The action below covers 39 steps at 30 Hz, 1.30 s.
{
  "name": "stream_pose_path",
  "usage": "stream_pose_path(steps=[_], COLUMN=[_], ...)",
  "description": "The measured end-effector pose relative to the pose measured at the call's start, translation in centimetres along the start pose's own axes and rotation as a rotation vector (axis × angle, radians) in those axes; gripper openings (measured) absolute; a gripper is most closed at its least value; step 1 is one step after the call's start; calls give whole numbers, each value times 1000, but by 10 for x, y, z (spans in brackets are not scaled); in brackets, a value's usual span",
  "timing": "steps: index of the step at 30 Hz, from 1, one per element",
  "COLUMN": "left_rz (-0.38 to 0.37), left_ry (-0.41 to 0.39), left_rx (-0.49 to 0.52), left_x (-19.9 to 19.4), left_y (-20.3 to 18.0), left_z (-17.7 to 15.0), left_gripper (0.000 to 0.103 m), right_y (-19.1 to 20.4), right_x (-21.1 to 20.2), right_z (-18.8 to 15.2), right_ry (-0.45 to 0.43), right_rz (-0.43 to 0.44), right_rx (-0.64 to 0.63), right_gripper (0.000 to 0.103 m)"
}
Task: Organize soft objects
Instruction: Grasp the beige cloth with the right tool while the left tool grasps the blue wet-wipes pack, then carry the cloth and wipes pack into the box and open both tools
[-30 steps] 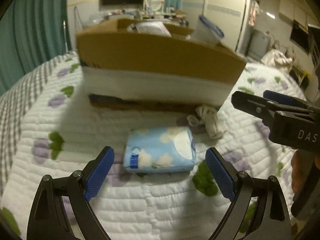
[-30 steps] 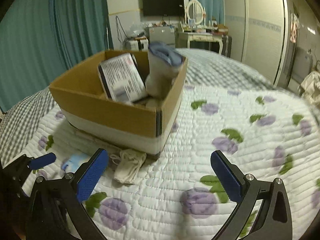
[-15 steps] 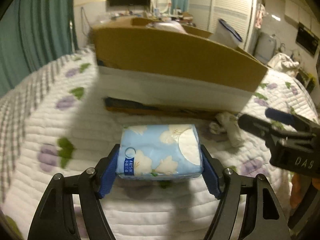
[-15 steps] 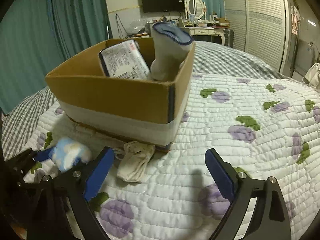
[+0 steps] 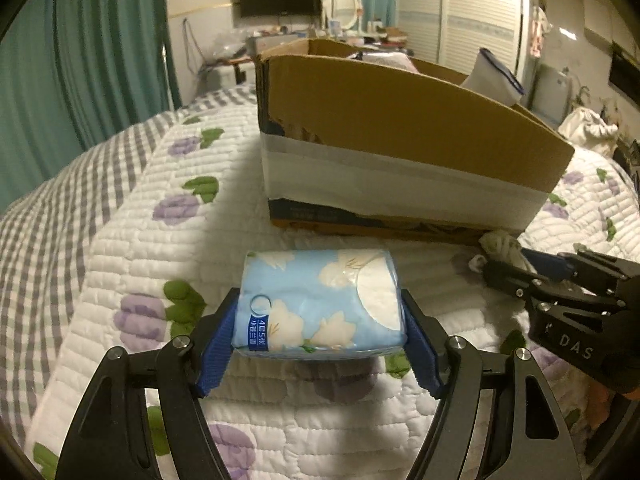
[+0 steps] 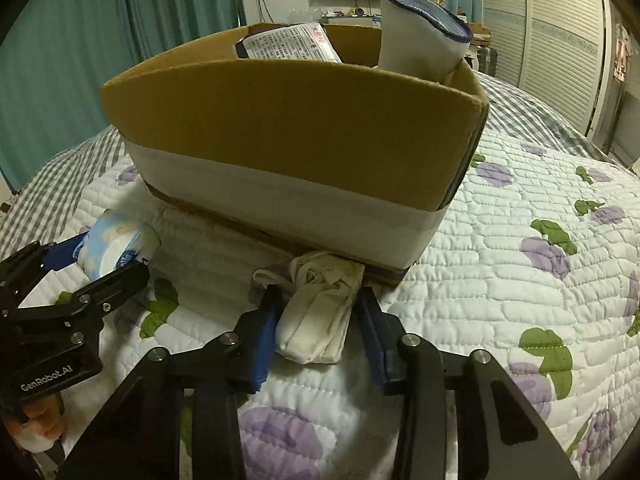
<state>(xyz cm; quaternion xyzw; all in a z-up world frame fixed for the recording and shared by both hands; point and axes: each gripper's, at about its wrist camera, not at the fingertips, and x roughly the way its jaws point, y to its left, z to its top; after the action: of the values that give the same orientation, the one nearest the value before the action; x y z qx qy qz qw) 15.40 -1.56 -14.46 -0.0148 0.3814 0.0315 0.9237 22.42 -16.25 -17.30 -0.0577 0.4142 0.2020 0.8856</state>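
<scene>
Progress looks to be past the halfway mark, judging from what already sits in the brown cardboard box with a white taped band: a printed plastic packet and a white rolled item with a dark blue rim stand inside it, while two soft things remain outside on the white quilted bed cover with purple flowers. The left tongs are pinching a light blue tissue pack with pale flower print by its two short ends, blue pads pressed against both sides; the pack appears slightly raised above the quilt, in front of the box and well short of its rim. The right tongs have closed around a crumpled cream-white cloth bundle that lies on the quilt just beside the box's near bottom corner; the left pad touches it, the right pad seems barely apart. What is left, as I judge it, is carrying both items over the box wall and releasing them inside.
</scene>
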Motion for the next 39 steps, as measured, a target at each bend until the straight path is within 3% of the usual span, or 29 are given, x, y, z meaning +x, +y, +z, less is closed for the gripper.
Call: stream_pose_path(steps=[2, 8, 19, 30, 39], left_rz=[1, -5, -25, -11, 14], left_ry=[-2, 19, -77, -206, -247], left_rx=[7, 1, 27, 62, 79], left_x=[-2, -13, -84, -146, -128], left_y=[-2, -6, -16, -19, -22], left_z=[-1, -2, 18, 65, 103], left_gripper=[73, 73, 73, 73, 73], right_y=[-1, 3, 19, 31, 18], right_x=[-5, -28, -100, -181, -180], right_z=[-2, -14, -10, 48, 101], right_ry=[-7, -36, -112, -245, -314], right_rz=[12, 24, 20, -10, 24], right_rx=[3, -8, -36, -106, -79], right_gripper=[27, 26, 26, 26, 26])
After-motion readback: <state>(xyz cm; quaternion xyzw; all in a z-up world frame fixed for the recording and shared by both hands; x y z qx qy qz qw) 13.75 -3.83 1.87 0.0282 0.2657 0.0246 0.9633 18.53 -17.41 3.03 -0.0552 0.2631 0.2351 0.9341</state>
